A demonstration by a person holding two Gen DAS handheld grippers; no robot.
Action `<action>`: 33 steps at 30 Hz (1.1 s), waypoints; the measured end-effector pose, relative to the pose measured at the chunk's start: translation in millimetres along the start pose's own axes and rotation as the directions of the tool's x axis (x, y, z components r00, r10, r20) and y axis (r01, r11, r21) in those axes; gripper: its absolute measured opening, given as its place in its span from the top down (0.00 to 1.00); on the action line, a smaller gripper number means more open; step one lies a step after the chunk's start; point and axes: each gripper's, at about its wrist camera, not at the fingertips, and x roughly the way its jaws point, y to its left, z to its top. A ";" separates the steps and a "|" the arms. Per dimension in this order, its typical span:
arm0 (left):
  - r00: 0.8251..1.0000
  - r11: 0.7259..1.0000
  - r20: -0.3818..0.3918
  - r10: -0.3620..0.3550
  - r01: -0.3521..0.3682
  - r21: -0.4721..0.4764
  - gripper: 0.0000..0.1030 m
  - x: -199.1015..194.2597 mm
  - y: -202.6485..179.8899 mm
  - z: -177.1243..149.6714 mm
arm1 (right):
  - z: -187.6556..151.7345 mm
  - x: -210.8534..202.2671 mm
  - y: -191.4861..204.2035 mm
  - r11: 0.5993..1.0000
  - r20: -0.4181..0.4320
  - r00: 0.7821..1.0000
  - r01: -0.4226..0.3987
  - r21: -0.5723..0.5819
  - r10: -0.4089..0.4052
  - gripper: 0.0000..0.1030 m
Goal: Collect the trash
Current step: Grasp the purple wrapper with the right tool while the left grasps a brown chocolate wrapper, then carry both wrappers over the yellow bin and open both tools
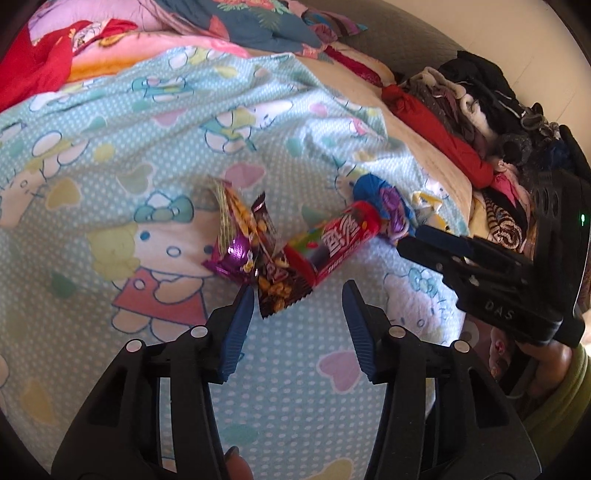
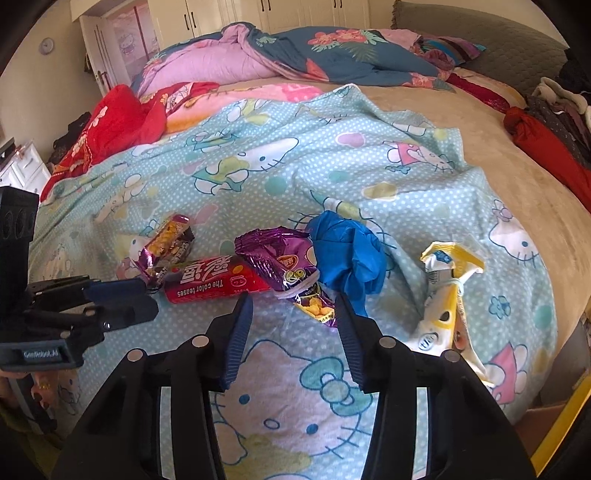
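Note:
Trash lies on a Hello Kitty sheet [image 2: 258, 173]. A brown and purple peanut wrapper [image 1: 266, 273] sits just ahead of my open left gripper [image 1: 298, 295], touching its left fingertip. Beside it lies a red candy tube [image 1: 332, 240]; it also shows in the right wrist view [image 2: 214, 280]. A purple snack bag [image 2: 284, 262] lies between the tips of my open right gripper [image 2: 293, 302]. A crumpled blue glove [image 2: 347, 254] is behind the right fingertip. A yellow and white wrapper [image 2: 447, 291] lies to the right.
Folded quilts [image 2: 280, 55] and a red cloth [image 2: 110, 125] lie at the bed's far side. A pile of clothes [image 1: 480, 122] lines the right edge. White cupboards [image 2: 221, 14] stand behind. The bed's edge drops off at lower right [image 2: 561, 332].

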 end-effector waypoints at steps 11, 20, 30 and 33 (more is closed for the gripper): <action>1.000 0.999 -0.001 0.006 -0.006 -0.034 0.69 11.0 8.0 7.4 | 3.2 18.0 -0.6 0.999 -0.023 1.000 -0.016 -0.029 0.015 0.81; 1.000 1.000 -0.019 0.006 -0.006 -0.026 0.95 12.6 9.3 7.1 | -10.0 -3.7 -6.6 0.995 0.008 0.997 -0.072 0.071 0.072 0.81; 1.000 1.000 -0.010 -0.008 0.008 0.007 0.99 1.8 -0.3 2.8 | -22.5 -26.7 -1.5 0.989 0.039 0.995 -0.097 0.113 0.093 0.81; 1.000 0.999 0.001 -0.020 0.020 0.032 1.00 -4.5 -8.1 2.6 | -24.6 -34.3 1.8 0.988 0.051 0.994 -0.102 0.112 0.097 0.81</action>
